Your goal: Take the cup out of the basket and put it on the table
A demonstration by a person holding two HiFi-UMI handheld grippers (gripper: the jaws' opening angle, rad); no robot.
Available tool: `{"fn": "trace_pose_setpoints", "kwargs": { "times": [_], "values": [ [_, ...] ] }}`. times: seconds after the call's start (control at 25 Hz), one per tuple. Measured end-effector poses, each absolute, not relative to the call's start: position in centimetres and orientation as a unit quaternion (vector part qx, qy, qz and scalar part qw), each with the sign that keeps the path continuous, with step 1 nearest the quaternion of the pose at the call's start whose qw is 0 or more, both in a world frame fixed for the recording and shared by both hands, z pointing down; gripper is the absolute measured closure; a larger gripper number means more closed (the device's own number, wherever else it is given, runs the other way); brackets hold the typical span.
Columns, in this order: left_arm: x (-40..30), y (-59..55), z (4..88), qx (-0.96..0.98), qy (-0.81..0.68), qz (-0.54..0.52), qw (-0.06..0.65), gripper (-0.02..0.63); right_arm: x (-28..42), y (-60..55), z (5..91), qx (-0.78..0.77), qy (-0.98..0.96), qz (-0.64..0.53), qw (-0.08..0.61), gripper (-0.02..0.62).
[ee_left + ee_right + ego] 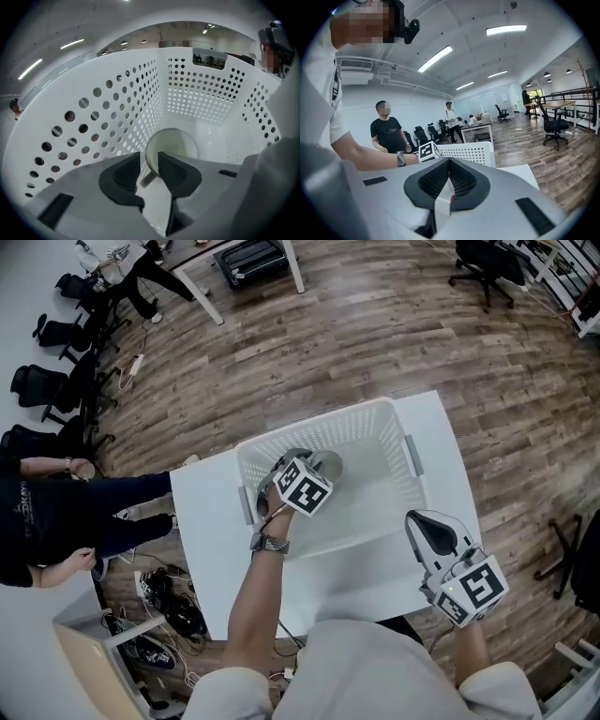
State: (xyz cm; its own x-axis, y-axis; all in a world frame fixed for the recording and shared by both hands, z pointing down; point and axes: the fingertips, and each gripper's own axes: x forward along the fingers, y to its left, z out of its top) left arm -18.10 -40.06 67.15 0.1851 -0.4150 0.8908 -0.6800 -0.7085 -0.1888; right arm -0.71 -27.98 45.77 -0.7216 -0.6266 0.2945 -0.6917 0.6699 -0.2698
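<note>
A white perforated basket [375, 423] stands on the white table [375, 582]. Inside it, a white cup [176, 140] lies tilted against the basket's holed wall [117, 108], its mouth facing me. My left gripper [149, 161] is down in the basket [298, 465], and its jaws straddle the cup's near rim. The right pad lies just inside the rim, while a gap shows between the left pad and the cup wall, so nothing is clamped. My right gripper [422, 518] hovers over the table's front right, outside the basket, with its pads [461, 176] together and nothing between them.
A person in a black shirt [37, 521] stands just left of the table, and a second person [451, 119] is farther back. Cables and bags [169, 606] lie on the floor at the table's left. Office chairs [56, 381] line the wall.
</note>
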Motion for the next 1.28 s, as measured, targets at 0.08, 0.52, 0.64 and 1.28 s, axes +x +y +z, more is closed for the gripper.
{"fn": "trace_pose_setpoints", "kwargs": {
  "times": [0.08, 0.52, 0.64, 1.28],
  "values": [
    [-18.1, -40.0, 67.5, 0.76, -0.355, 0.529, 0.131, 0.488, -0.8, -28.1, 45.9, 0.362, -0.909, 0.185, 0.089, 0.578],
    [-17.7, -40.5, 68.5, 0.76, -0.338, 0.535, 0.147, 0.488, -1.0, -28.5, 46.3, 0.359, -0.908, 0.193, 0.094, 0.578],
    [-17.4, -40.5, 68.7, 0.76, -0.332, 0.538, 0.152, 0.506, -1.1, -28.4, 46.4, 0.359, -0.908, 0.194, 0.095, 0.578],
    [-17.4, -40.0, 67.4, 0.744, -0.325, 0.574, 0.109, 0.575, -0.3, -27.5, 46.0, 0.364, -0.907, 0.192, 0.087, 0.578]
  ]
}}
